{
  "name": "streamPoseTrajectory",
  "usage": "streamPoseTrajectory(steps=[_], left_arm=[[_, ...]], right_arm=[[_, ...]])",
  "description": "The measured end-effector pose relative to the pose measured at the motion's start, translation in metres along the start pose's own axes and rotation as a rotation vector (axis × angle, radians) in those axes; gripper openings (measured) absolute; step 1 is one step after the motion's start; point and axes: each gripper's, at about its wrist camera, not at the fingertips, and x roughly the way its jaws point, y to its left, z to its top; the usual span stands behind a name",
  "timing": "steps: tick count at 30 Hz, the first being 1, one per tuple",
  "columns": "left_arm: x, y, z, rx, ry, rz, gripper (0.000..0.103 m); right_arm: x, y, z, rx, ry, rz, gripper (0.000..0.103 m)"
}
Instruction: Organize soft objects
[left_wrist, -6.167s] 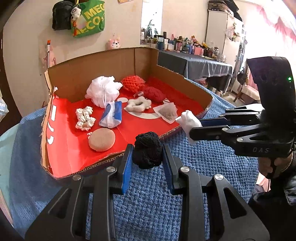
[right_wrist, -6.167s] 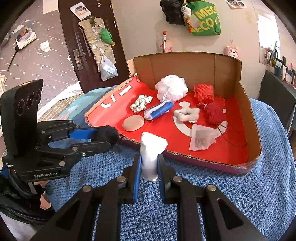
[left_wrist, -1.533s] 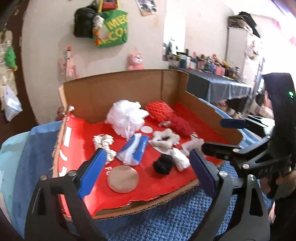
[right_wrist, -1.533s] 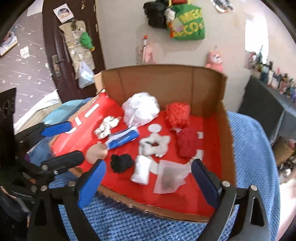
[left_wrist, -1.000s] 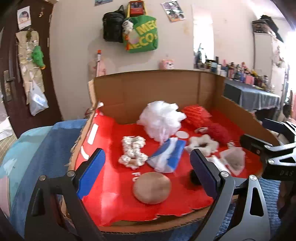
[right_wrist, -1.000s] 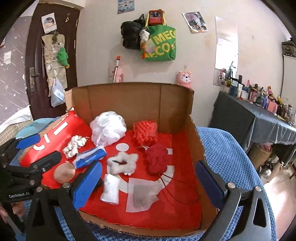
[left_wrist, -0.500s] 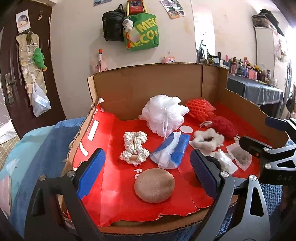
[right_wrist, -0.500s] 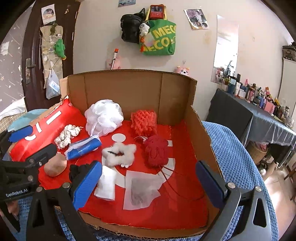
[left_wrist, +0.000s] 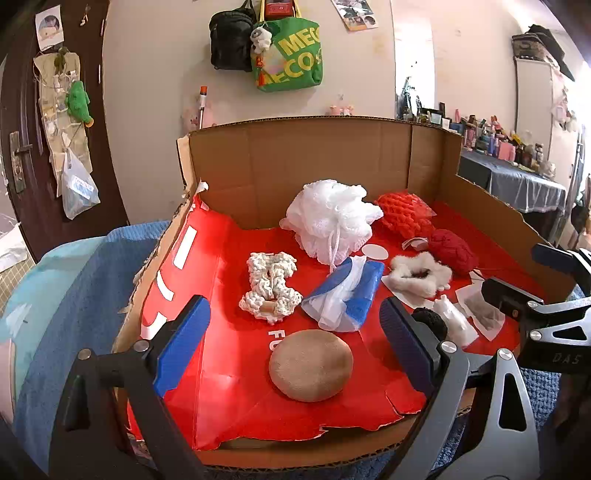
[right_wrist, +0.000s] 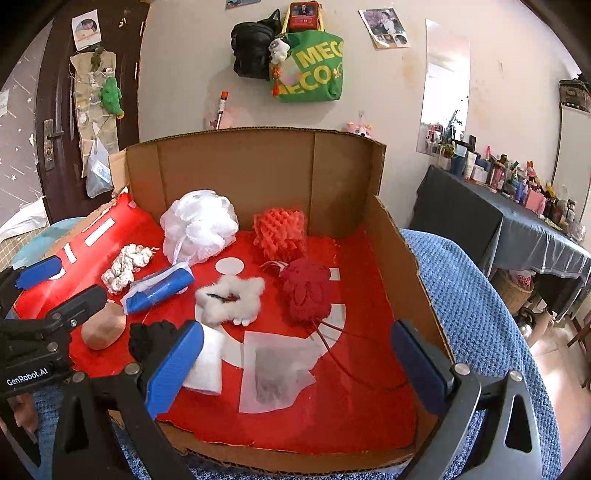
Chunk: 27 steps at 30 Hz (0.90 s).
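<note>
Both pieces you carried, black pom-pom (right_wrist: 149, 338) and white pouch (right_wrist: 207, 360), now lie in the cardboard box (right_wrist: 399, 258); your left gripper (left_wrist: 295, 343) and right gripper (right_wrist: 295, 365) gape wide, empty.

Corrugated cardboard box (right_wrist: 399, 236), glossy red lining.

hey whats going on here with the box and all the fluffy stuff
A person holds a two-finger gripper in each hand, sorting soft things into a red-lined cardboard box on a blue blanket. The left gripper and right gripper are both open and empty, poised at the box's front edge. A black pom-pom and a white pouch lie inside near the front, beside a tan round sponge and a white bath pouf.
</note>
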Motion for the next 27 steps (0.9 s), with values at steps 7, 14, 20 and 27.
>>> streamPoseTrajectory(steps=[7,14,20,27], left_arm=[[0.0012,0.0005,0.0000,-0.002,0.004,-0.002,0.094],[0.0011,0.0007,-0.0003,-0.001,0.004,-0.002,0.094],[0.0010,0.0009,-0.0001,-0.003,0.004,-0.002,0.094],[0.0011,0.0009,0.0000,-0.003,0.005,-0.002,0.094]], right_arm=[[-0.0003,0.0007,-0.0013,-0.007,0.002,-0.003,0.103],[0.0000,0.0009,-0.0010,-0.006,0.002,-0.004,0.103],[-0.0001,0.0008,-0.0014,-0.007,0.003,-0.004,0.103],[0.0001,0.0011,-0.0008,-0.006,0.003,-0.003,0.103]])
